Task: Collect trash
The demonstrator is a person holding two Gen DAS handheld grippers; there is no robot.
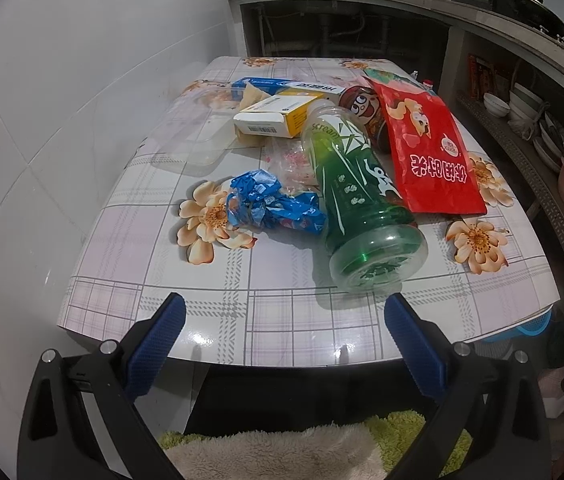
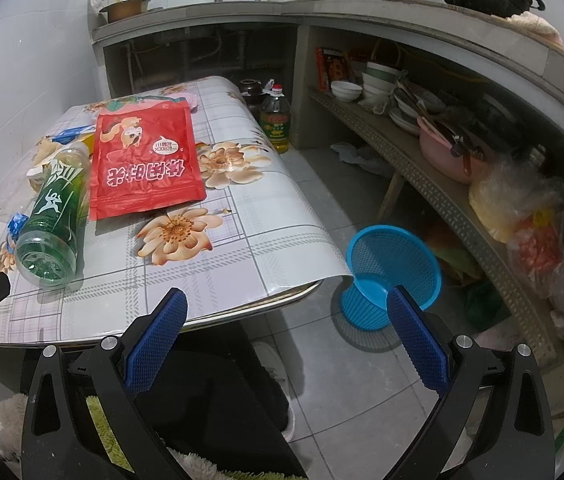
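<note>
Trash lies on a flowered table: a green plastic bottle on its side, a red snack bag, a crumpled blue wrapper, a white and yellow box, a blue and white box and a clear plastic tray. My left gripper is open and empty above the table's near edge, just short of the bottle's base. My right gripper is open and empty past the table's right corner. The bottle, the red bag and a blue mesh basket on the floor show in the right wrist view.
A white tiled wall stands left of the table. A counter with sink and pans runs behind and along the right, with a shelf of bowls and bags under it. An oil bottle stands on the floor beyond the table. A fluffy seat lies below me.
</note>
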